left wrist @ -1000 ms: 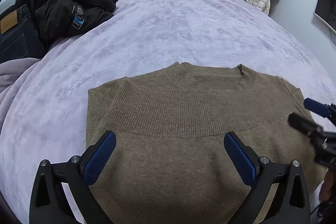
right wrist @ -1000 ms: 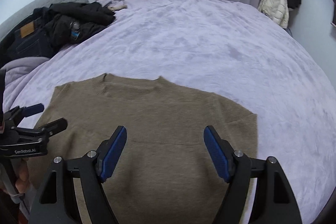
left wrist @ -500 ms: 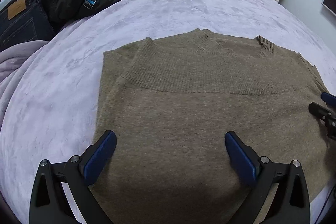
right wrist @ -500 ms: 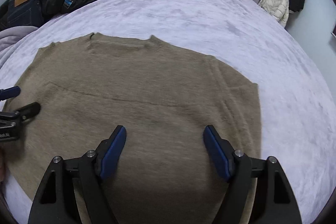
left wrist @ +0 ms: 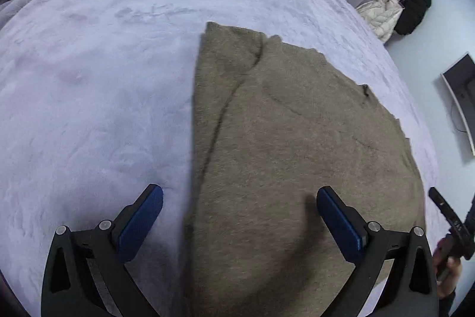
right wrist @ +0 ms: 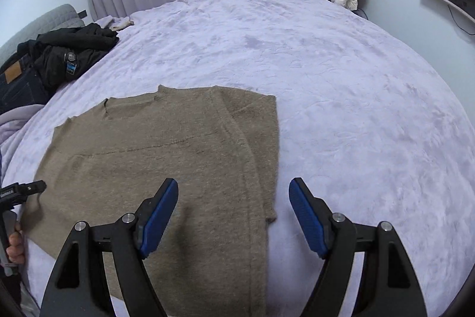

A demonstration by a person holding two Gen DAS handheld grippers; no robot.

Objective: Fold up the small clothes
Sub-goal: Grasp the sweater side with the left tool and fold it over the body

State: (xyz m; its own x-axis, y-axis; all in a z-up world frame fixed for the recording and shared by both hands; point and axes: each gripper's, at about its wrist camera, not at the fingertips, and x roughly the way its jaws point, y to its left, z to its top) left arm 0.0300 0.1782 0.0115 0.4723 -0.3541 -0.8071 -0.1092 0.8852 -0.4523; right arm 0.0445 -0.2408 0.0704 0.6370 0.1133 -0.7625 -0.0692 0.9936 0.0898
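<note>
Both grippers, left gripper (left wrist: 239,220) and right gripper (right wrist: 233,211), jaws spread and empty, now straddle opposite side edges of the flat olive-brown knitted sweater (right wrist: 166,156), ready to grab for a fold.

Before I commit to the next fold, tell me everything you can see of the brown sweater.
The brown sweater is a fuzzy olive-brown knit with a ribbed neckline at its far edge. It lies flat on the lilac bedspread, already partly folded, one layer's edge crossing it. Both tongs, left and right, hang open straddling opposite side edges; nothing grips it.
</note>
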